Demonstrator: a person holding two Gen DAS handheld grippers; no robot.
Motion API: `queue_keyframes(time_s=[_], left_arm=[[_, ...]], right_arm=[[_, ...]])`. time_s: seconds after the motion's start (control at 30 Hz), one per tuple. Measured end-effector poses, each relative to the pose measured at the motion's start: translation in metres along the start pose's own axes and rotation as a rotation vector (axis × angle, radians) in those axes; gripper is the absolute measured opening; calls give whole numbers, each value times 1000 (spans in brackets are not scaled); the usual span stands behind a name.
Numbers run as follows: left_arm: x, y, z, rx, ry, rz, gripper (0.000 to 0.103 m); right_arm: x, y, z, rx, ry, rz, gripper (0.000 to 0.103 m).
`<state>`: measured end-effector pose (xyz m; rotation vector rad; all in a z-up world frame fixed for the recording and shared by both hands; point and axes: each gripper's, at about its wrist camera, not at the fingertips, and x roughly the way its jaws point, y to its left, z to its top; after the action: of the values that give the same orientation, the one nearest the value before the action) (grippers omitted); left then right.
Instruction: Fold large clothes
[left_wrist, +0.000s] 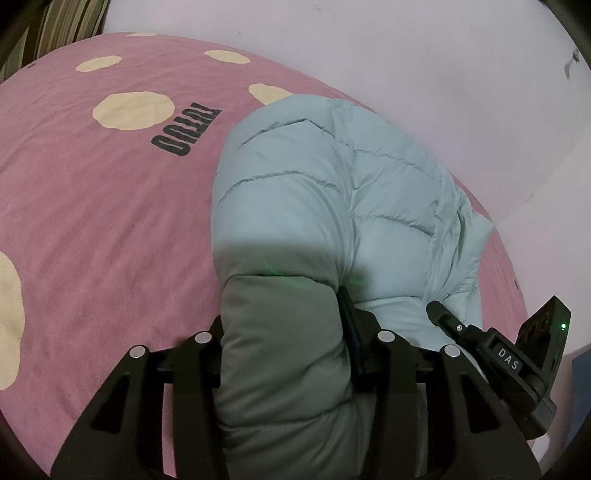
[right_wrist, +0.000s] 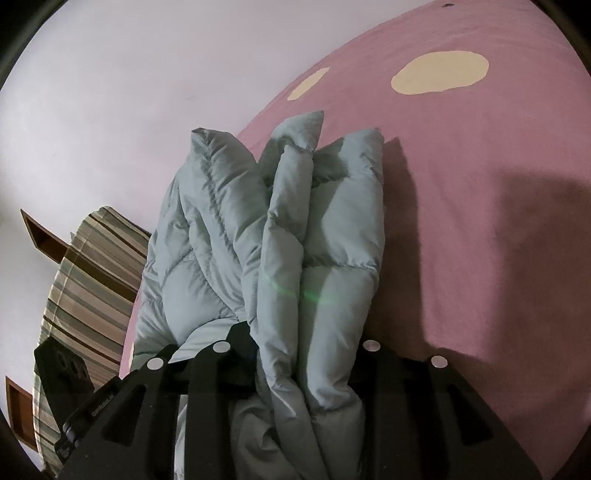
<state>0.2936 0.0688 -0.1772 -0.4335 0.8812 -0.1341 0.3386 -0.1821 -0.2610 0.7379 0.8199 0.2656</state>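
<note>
On my left, the left hand-held gripper (left_wrist: 284, 328) has a thick folded edge of the pale blue puffer jacket (left_wrist: 332, 192) bulging between its jaws, which look pressed against the padding, I judge to pin that side of the fold while the rest of the jacket lies on the pink bed (left_wrist: 92, 203) near the wall (left_wrist: 406, 55). On my right, the right hand-held gripper (right_wrist: 299, 350) is clamped on a stacked bundle of quilted layers, probably to keep them aligned as the fold is laid down beside the striped pillow (right_wrist: 92, 266).
</note>
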Motion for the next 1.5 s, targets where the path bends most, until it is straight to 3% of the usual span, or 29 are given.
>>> queue_keyframes(time_s=[0.6, 0.8, 1.13, 1.5], left_arm=[[-24, -2, -5, 3, -10, -6, 55], [-39, -8, -8, 46, -53, 57, 68], [-89, -30, -17, 125, -142, 101, 80], [-133, -55, -47, 187, -179, 131, 90]], right_arm=[[-39, -12, -7, 13, -43, -18, 59], [-59, -15, -9, 18, -58, -10, 59], [-90, -9, -22, 12, -80, -24, 59], [-134, 32, -42, -105, -133, -137, 61]])
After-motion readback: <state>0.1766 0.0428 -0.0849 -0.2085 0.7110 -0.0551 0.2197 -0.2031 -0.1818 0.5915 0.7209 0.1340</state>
